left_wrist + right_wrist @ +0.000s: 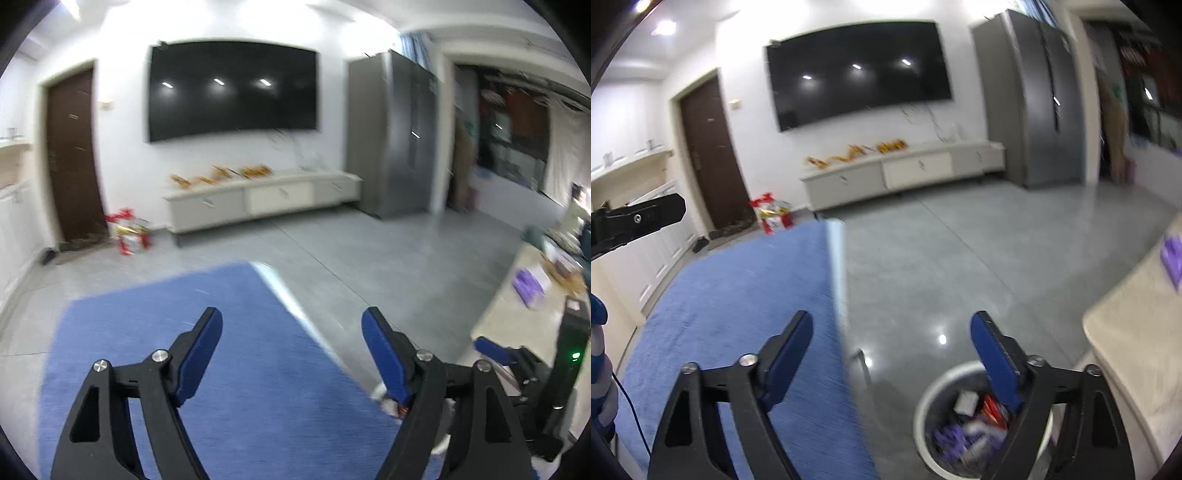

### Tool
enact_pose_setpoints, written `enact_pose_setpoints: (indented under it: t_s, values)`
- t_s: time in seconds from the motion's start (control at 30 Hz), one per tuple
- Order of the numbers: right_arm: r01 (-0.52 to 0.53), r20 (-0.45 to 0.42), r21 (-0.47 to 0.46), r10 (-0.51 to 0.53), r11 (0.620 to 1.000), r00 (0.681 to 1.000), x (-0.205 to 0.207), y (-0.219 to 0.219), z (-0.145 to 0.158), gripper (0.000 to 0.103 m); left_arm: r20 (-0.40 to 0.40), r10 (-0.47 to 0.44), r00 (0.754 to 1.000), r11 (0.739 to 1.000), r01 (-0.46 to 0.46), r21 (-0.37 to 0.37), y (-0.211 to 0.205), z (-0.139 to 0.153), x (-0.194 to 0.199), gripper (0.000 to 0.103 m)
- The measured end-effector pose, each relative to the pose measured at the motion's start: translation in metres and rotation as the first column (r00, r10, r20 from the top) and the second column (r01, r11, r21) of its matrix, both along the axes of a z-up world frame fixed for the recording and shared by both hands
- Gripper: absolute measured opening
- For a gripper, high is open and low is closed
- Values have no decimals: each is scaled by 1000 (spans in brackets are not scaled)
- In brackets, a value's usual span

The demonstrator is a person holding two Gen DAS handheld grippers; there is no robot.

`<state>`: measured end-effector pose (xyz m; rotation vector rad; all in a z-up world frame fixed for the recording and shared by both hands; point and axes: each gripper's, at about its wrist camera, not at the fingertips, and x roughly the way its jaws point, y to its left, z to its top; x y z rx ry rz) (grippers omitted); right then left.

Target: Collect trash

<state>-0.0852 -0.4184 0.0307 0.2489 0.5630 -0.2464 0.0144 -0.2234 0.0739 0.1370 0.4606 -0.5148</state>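
A round white trash bin (925,397) stands on the grey floor at the bottom of the right wrist view, holding purple wrappers (953,439) and red and white packets. My right gripper (892,325) hangs above it, open and empty, its right finger over the bin's mouth. My left gripper (292,321) is open too, with only blue rug and floor between its fingers. A bit of the bin's trash (388,402) peeks out behind its right finger. A purple packet (528,288) lies on the beige table (502,306) at the right.
A blue rug (738,295) covers the floor at left. Against the far wall are a low white cabinet (258,195), a wall TV, a grey cupboard (391,140) and a brown door, with red-and-gold bags (129,232) beside it. A striped sleeve (598,369) shows at left.
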Motion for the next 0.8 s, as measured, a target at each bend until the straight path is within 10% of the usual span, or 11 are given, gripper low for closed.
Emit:
enact_pose_setpoints:
  t_s: [0.33, 0.63, 0.8]
  values:
    - [-161, 87, -166, 177, 973, 980, 37, 125, 73, 100, 125, 294, 948, 956, -294, -20, 139, 31, -2, 83]
    - [-167, 141, -293, 215, 942, 966, 41, 187, 109, 102, 230, 474, 850, 874, -486, -5, 192, 25, -8, 89]
    - [-168, 143, -331, 225, 929, 964, 38, 201, 115, 102, 206, 501, 841, 861, -509, -14, 204, 13, -4, 91]
